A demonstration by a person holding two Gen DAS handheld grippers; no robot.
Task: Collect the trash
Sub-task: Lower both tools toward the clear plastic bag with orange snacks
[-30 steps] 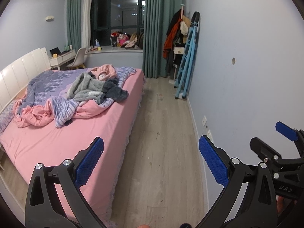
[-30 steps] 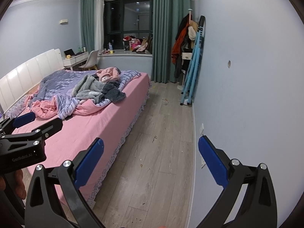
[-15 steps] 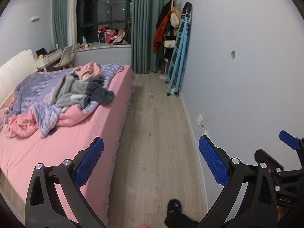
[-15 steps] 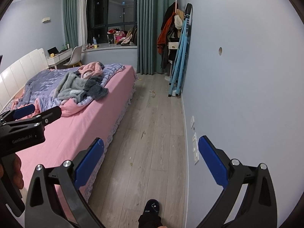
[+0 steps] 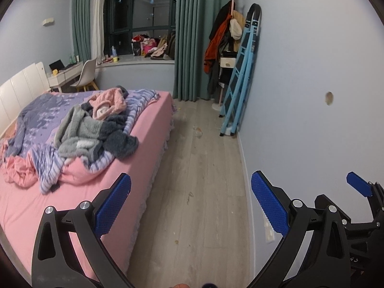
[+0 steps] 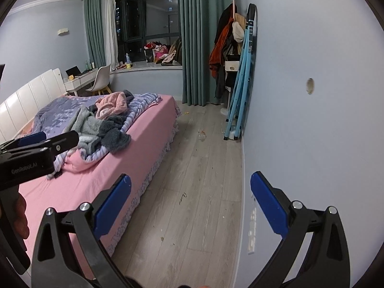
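Above the floor (image 5: 211, 192), both grippers gape; litter (image 5: 198, 133) ahead.

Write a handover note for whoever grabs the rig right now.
Left claw: open, empty, held above the floor.
Right claw: open, empty, alongside it.
Trash: small clear crumpled wrapper on the pale wood-plank floor near the light-blue folding ladder; thin dark curled scrap closer in; tiny crumbs near the pink bed.
Done: nothing collected.
Left: pick up every piece. No bin in view.

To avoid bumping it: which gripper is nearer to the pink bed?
Left. The left gripper is next to the bed; the right gripper is farther, on the side of the wall.
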